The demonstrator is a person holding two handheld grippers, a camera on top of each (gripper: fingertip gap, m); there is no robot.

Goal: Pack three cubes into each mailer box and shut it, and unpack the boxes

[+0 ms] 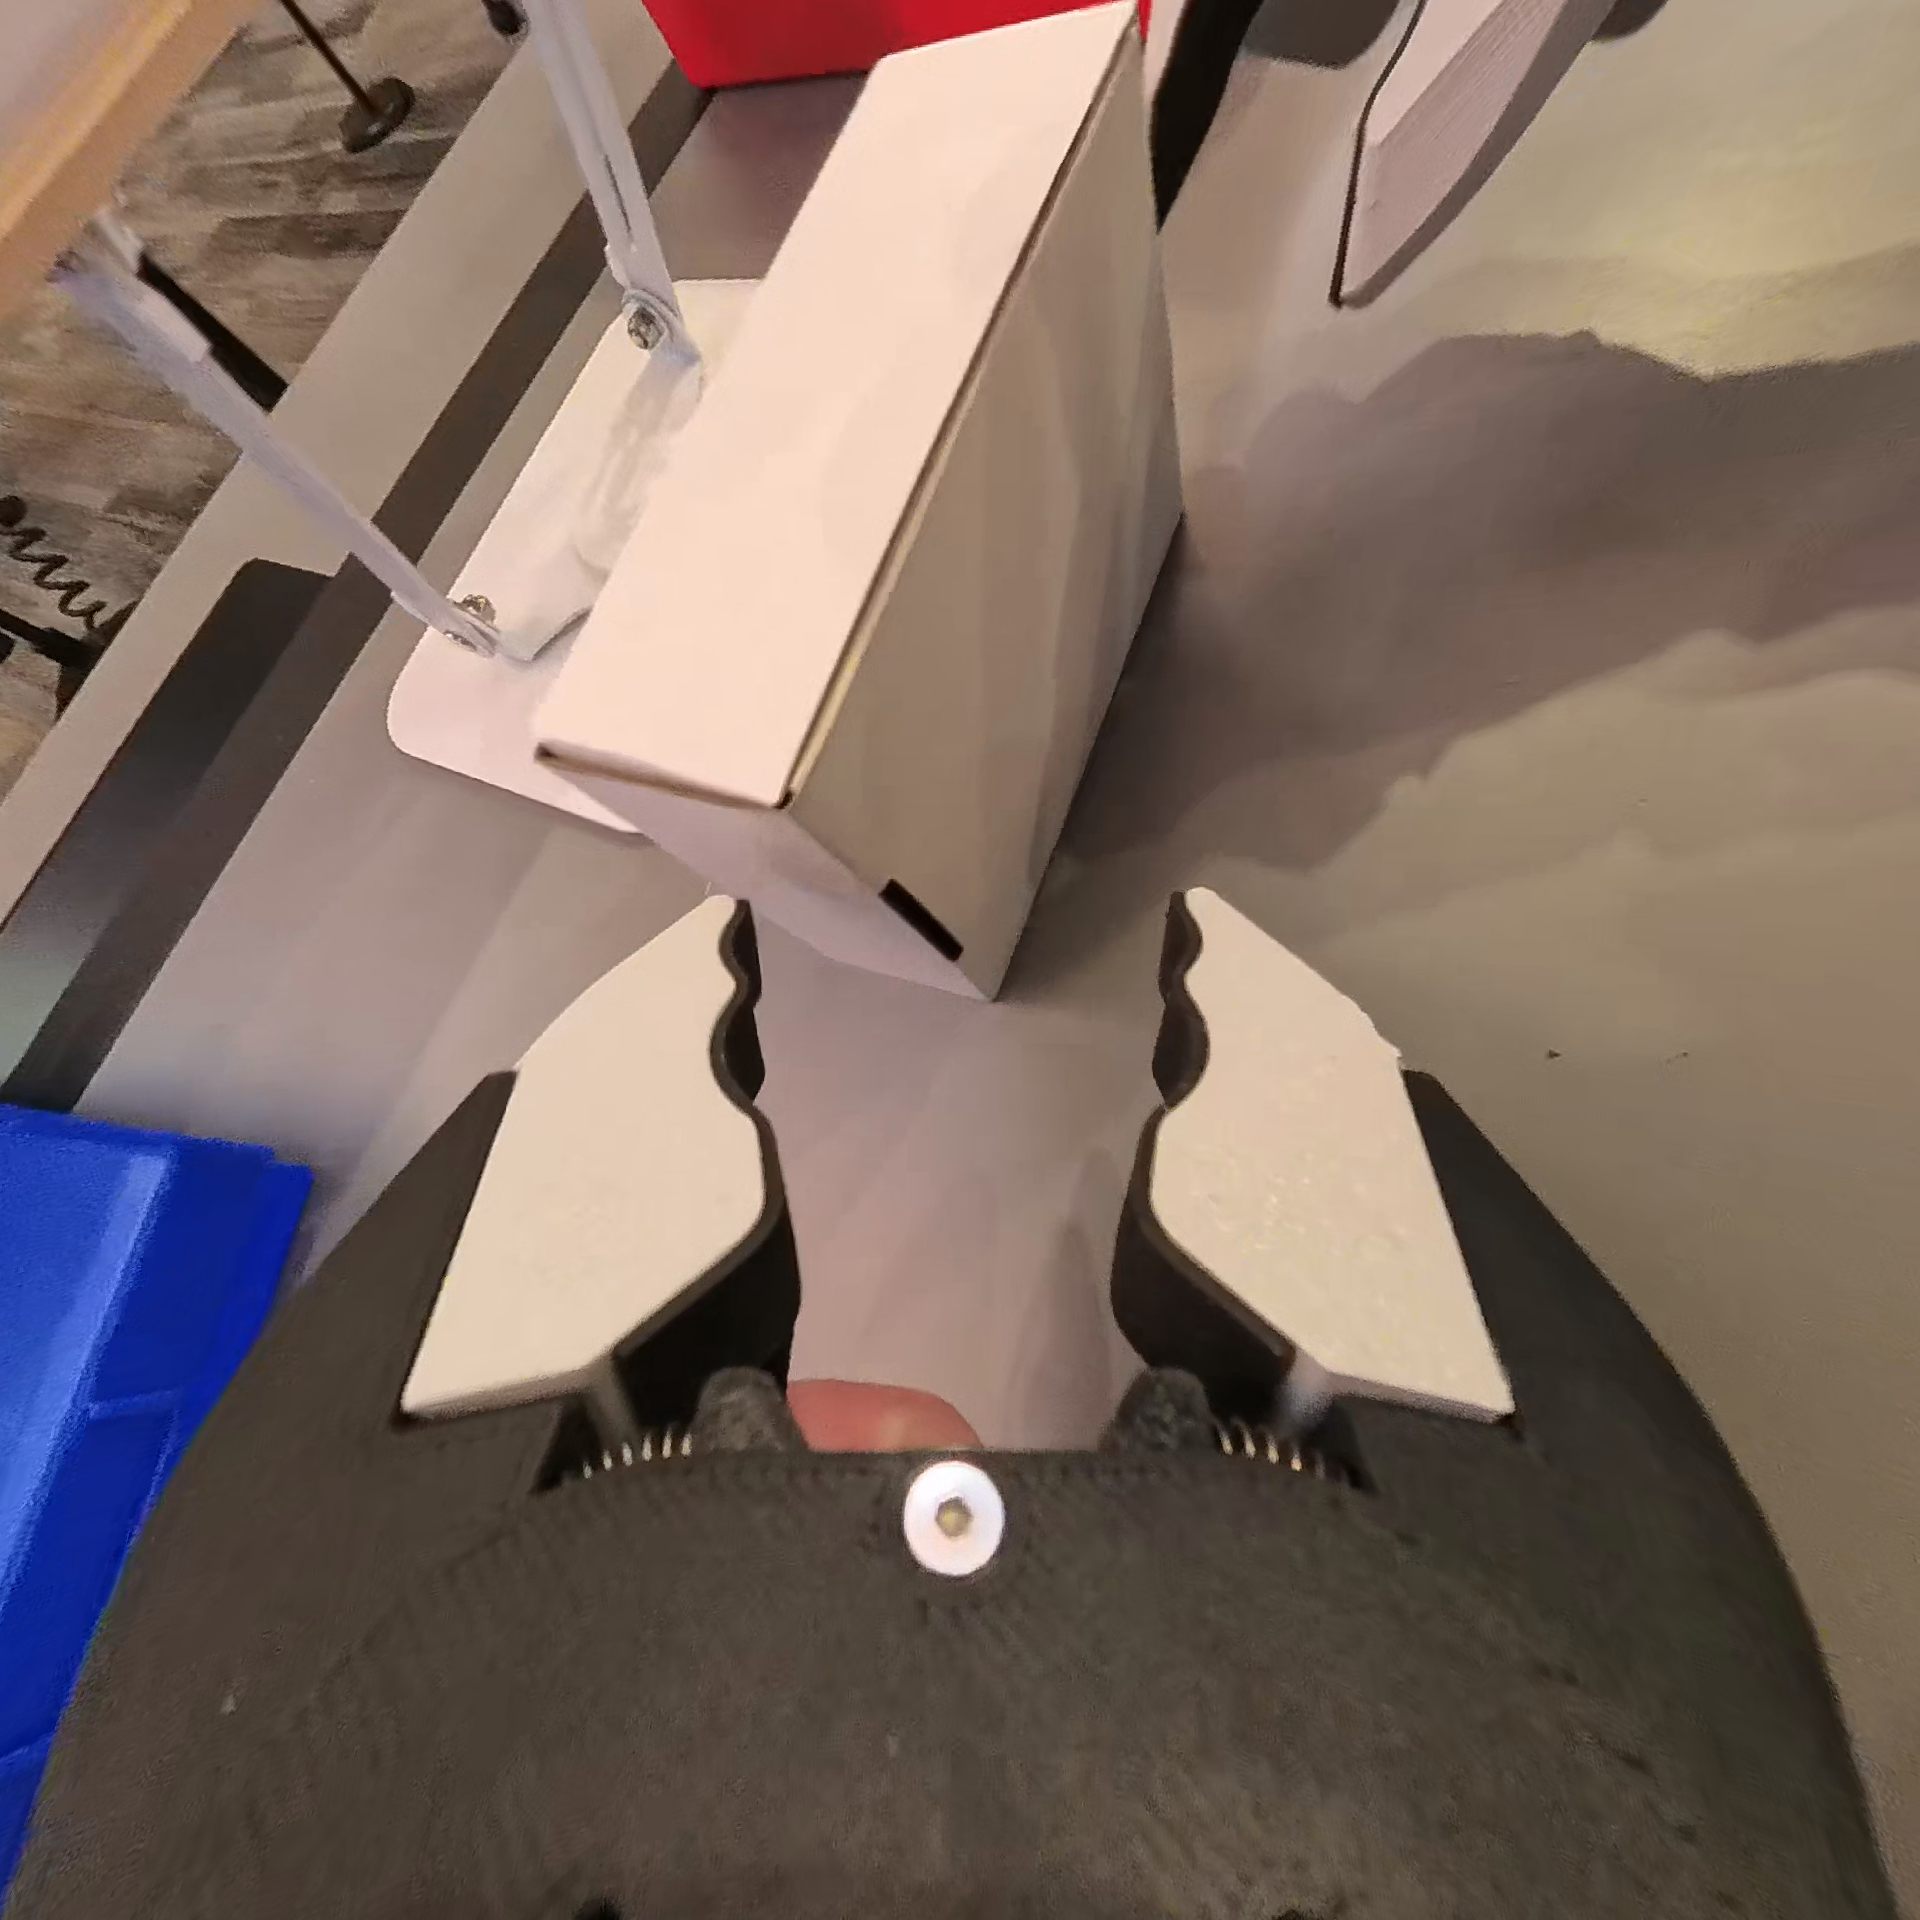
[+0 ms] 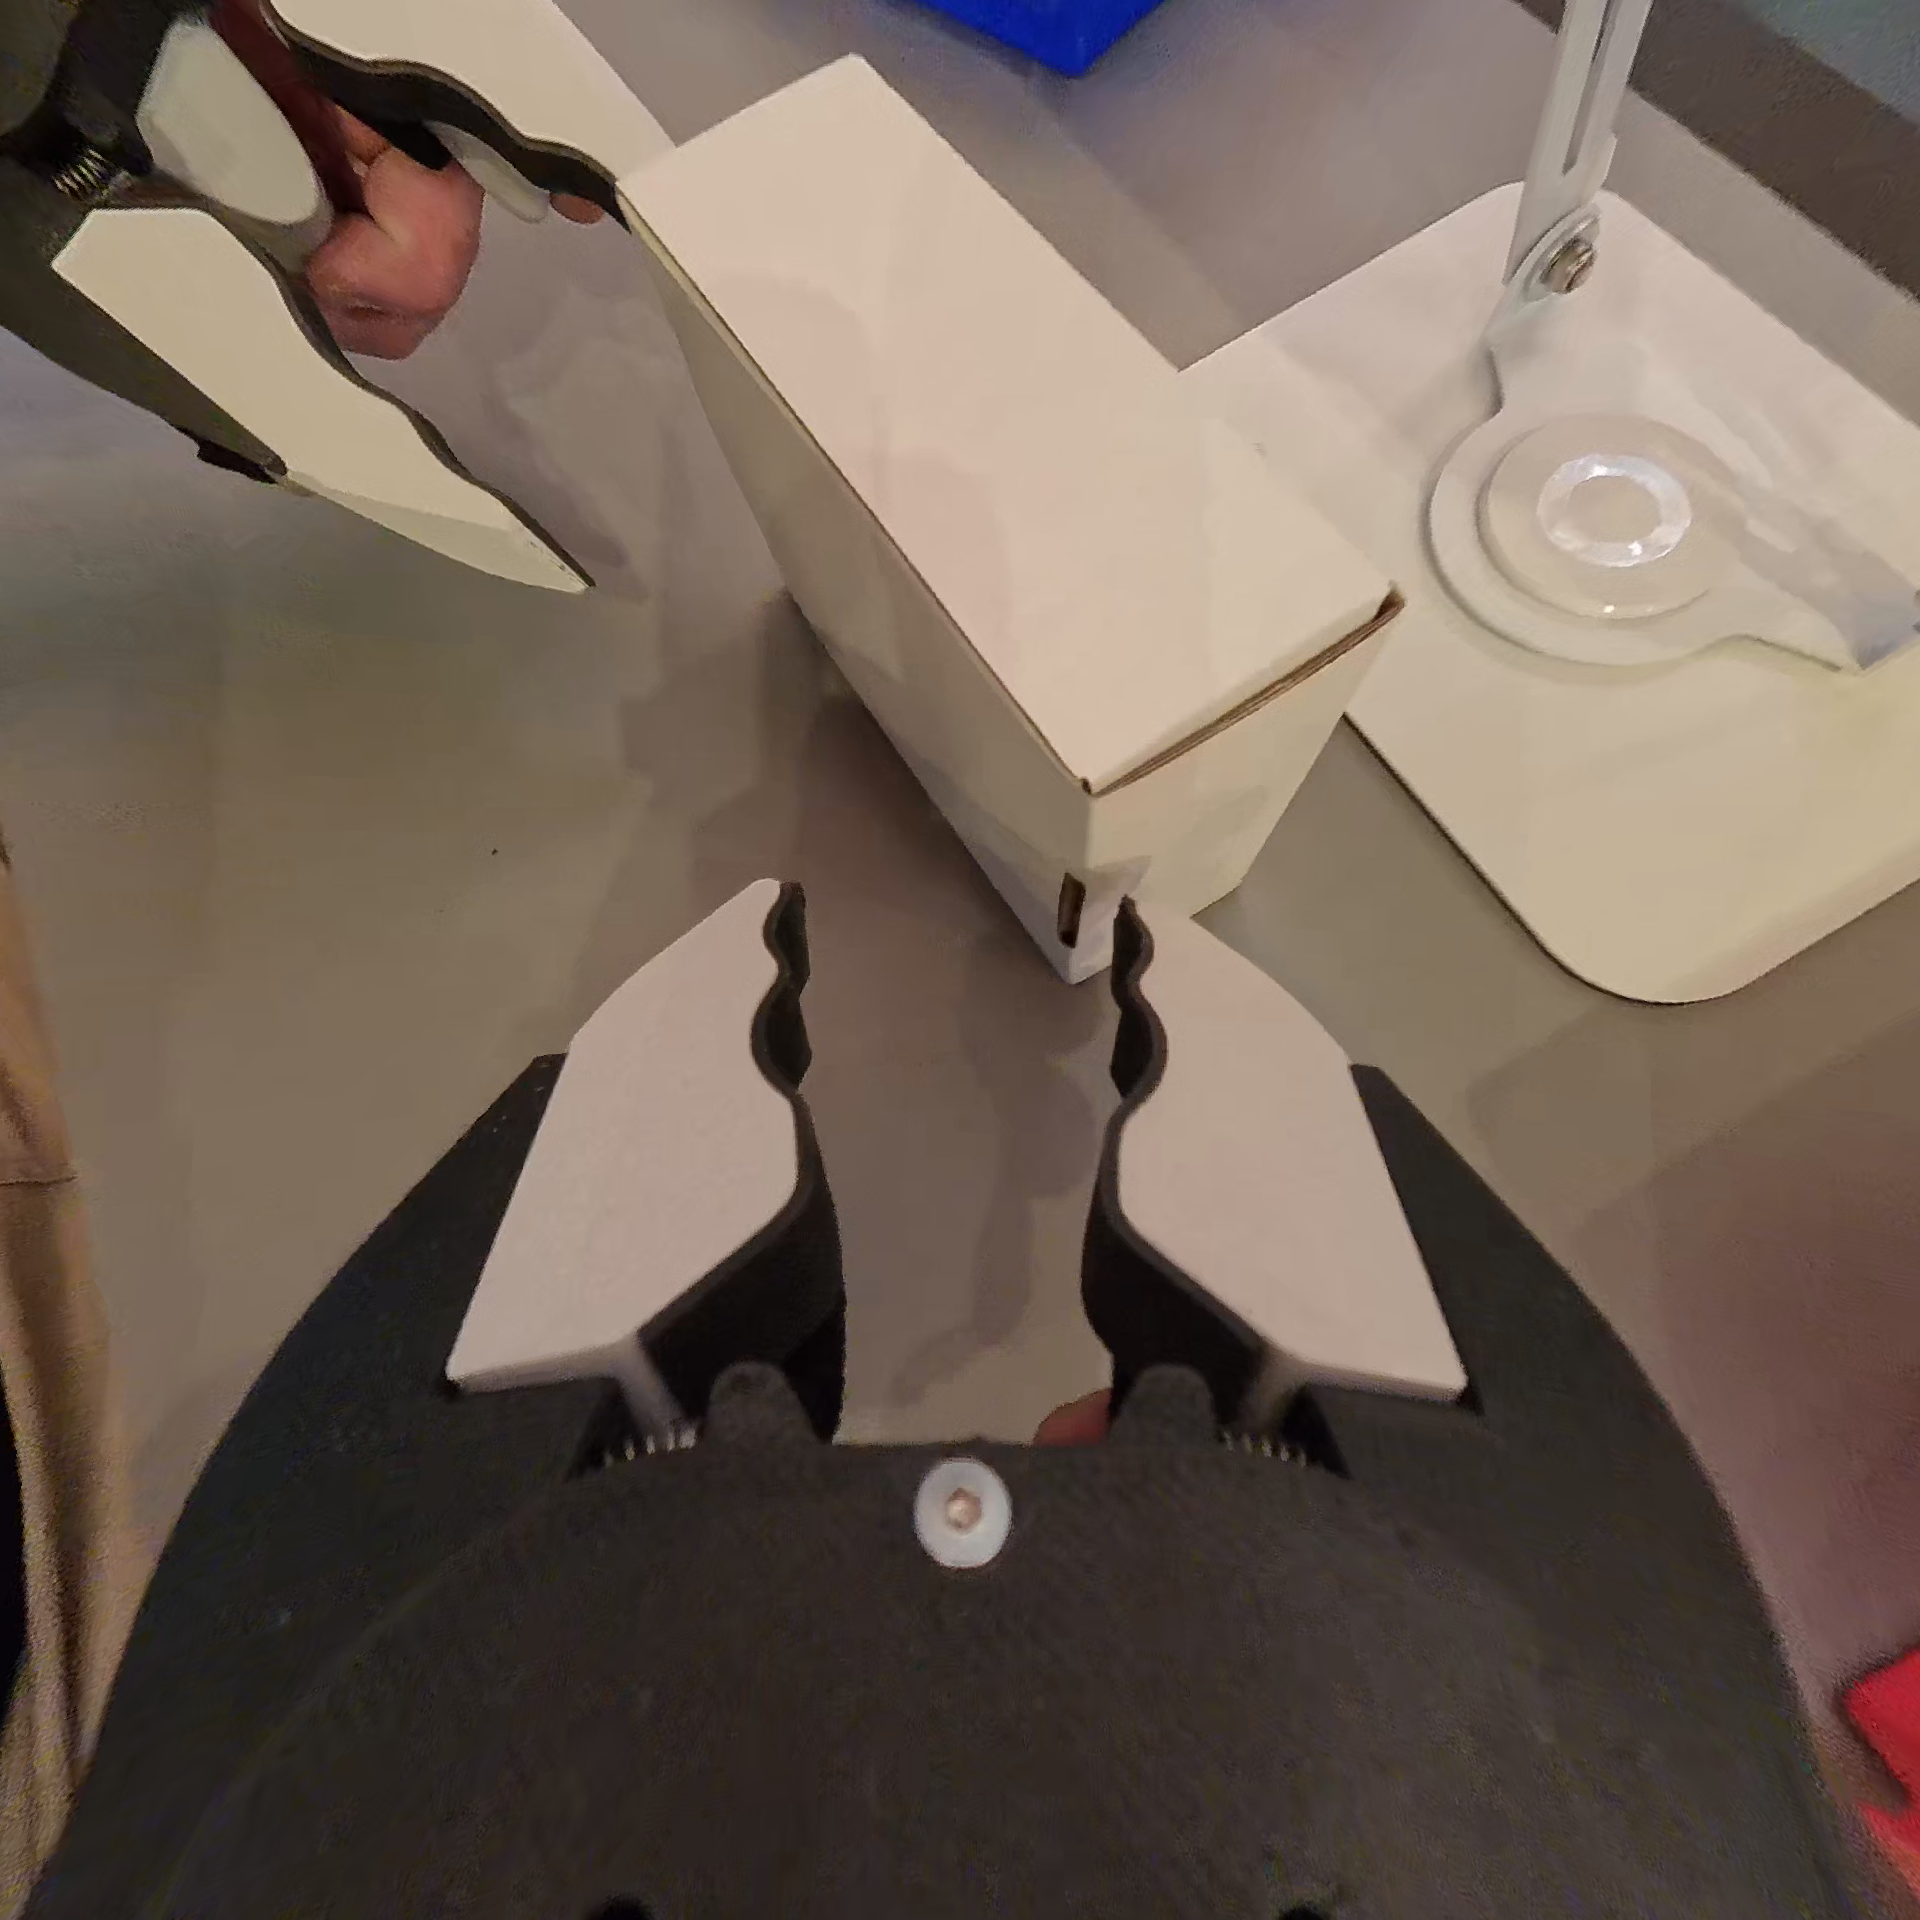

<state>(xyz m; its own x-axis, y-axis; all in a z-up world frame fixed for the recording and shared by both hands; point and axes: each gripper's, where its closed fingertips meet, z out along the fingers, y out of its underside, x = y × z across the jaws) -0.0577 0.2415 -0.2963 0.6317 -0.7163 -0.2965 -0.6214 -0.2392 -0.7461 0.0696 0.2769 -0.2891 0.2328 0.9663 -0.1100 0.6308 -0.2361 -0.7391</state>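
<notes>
A closed white mailer box (image 1: 894, 520) stands on the grey table; it also shows in the right wrist view (image 2: 997, 488). My left gripper (image 1: 961, 914) is open and empty, its tips just short of the box's near end. My right gripper (image 2: 961, 904) is open and empty, its right fingertip close to the box's near bottom corner. The left gripper also shows at the upper left of the right wrist view (image 2: 582, 384), open, one finger by the box's far end. No cubes are in view.
A white stand base (image 2: 1621, 727) with a metal arm (image 2: 1569, 135) sits beside the box, also seen in the left wrist view (image 1: 488, 665). A blue bin (image 1: 114, 1330) is at the left, a red object (image 1: 821, 31) behind the box. The table edge (image 1: 343, 436) runs along the left. The left gripper is farther from the red object (image 1: 821, 31), some 45 cm, than the right, some 30 cm.
</notes>
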